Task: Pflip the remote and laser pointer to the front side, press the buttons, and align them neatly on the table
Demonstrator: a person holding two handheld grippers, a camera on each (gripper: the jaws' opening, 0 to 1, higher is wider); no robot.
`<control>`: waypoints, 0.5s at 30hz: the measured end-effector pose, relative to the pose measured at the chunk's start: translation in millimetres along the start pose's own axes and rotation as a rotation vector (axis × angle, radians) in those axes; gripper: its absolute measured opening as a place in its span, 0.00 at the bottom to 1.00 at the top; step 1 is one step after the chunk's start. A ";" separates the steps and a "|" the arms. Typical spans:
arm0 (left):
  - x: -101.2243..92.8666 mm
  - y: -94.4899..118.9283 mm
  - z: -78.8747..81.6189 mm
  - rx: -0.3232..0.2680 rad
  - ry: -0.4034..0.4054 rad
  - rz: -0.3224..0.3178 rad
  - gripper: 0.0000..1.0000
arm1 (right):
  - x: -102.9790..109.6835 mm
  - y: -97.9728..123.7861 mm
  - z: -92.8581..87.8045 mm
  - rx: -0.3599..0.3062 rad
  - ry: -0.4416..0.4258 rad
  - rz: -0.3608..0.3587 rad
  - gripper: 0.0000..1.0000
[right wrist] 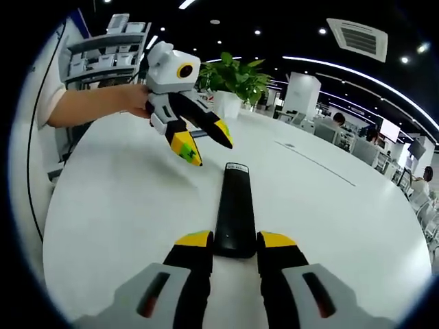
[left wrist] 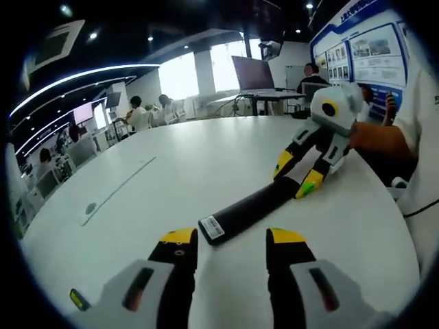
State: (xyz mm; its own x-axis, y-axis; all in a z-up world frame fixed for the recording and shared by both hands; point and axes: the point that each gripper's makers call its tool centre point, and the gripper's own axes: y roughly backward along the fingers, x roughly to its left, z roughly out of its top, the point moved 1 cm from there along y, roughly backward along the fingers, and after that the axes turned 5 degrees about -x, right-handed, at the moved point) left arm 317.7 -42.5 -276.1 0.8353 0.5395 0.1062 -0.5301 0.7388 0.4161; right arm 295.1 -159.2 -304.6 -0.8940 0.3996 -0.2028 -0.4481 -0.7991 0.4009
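Note:
A long black remote (left wrist: 254, 205) lies flat on the white table (left wrist: 171, 164), smooth side up, with a white label at one end and no buttons showing. My left gripper (left wrist: 232, 237) is open just short of the labelled end, nothing between its fingers. In the right gripper view the remote (right wrist: 235, 202) runs straight away from me, and its near end sits between my right gripper's (right wrist: 236, 240) yellow fingertips, which press on both sides. The right gripper (left wrist: 296, 175) straddles the remote's far end. The left gripper (right wrist: 206, 147) hovers above the table (right wrist: 123, 205), held by a hand.
A grey inlaid strip (left wrist: 116, 188) crosses the table to the left. A potted plant (right wrist: 236, 82) stands at the far edge. The person's forearm (right wrist: 89, 106) reaches in from the left. People sit at desks beyond the table.

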 end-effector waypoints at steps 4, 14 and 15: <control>5.4 9.2 -5.9 0.011 -0.020 -0.007 0.41 | -0.5 -0.5 0.0 0.002 -0.003 0.002 0.29; 21.4 20.0 -3.4 -0.011 0.042 0.050 0.41 | -3.8 1.2 -0.4 0.019 0.004 -0.008 0.28; 22.6 19.0 -2.7 -0.006 0.050 0.063 0.41 | -4.0 1.3 0.1 0.024 0.008 -0.013 0.28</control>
State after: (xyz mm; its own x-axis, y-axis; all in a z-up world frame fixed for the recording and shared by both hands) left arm 326.1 -15.2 -268.3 0.7920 0.6043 0.0868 -0.5823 0.7051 0.4047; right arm 298.1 -161.7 -303.2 -0.8879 0.4066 -0.2152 -0.4600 -0.7826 0.4194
